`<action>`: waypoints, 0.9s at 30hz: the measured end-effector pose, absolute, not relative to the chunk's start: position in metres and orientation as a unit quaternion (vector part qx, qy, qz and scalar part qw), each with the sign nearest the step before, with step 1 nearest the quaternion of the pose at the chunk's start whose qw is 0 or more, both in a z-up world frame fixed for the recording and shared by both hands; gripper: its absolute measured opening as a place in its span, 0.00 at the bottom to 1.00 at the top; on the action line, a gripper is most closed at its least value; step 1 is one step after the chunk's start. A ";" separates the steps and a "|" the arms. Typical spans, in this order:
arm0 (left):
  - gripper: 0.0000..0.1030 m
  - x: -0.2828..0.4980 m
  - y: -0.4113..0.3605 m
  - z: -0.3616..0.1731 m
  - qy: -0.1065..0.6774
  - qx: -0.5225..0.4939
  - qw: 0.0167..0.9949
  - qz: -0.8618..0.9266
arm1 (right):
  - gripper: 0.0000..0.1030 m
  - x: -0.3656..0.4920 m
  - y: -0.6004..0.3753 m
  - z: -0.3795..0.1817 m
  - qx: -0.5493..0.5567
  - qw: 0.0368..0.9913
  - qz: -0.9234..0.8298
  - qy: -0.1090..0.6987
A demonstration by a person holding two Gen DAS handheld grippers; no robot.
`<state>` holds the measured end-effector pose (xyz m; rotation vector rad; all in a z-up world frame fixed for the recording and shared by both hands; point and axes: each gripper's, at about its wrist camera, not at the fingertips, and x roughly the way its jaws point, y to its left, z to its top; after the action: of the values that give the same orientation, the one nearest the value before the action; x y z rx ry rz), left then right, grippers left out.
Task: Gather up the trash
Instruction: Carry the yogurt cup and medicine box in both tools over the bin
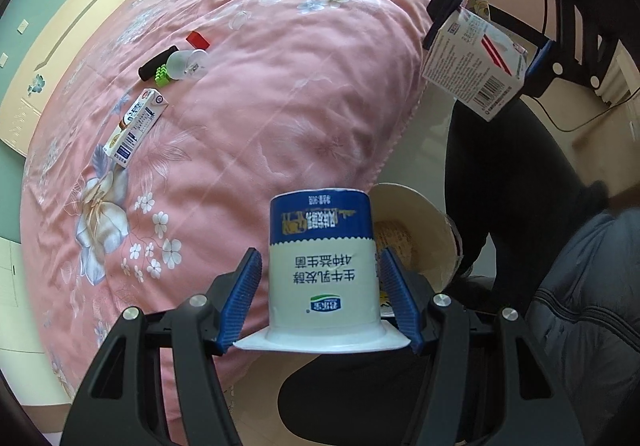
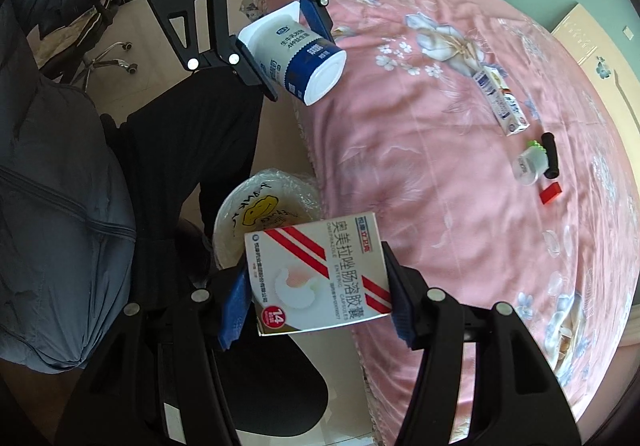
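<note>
Trash is in both claws: the left gripper (image 1: 320,298) clamps a light, crushable yogurt cup (image 1: 322,266) by its sides, the right gripper (image 2: 316,302) pinches a flimsy medicine box (image 2: 320,278) by its edges. Both point steeply down near the bin (image 2: 240,222) beside the bed (image 2: 440,206); a carton (image 1: 136,126) lies farther off.
</note>
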<state>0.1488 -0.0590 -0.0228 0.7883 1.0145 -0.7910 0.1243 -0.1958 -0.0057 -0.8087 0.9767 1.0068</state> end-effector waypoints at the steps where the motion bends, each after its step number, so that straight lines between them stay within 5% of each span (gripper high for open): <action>1: 0.62 0.146 -0.059 -0.026 0.463 0.357 0.726 -0.363 | 0.58 0.122 -0.194 -0.009 -0.361 0.688 0.453 0.438; 27: 0.62 0.113 -0.074 -0.124 0.533 0.348 0.654 -0.409 | 0.58 0.113 -0.146 -0.107 -0.348 0.634 0.497 0.479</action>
<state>0.1128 -0.0736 -0.1243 0.7888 1.2091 -0.9268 0.1126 -0.1457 -0.1073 -0.7951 1.0957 1.1372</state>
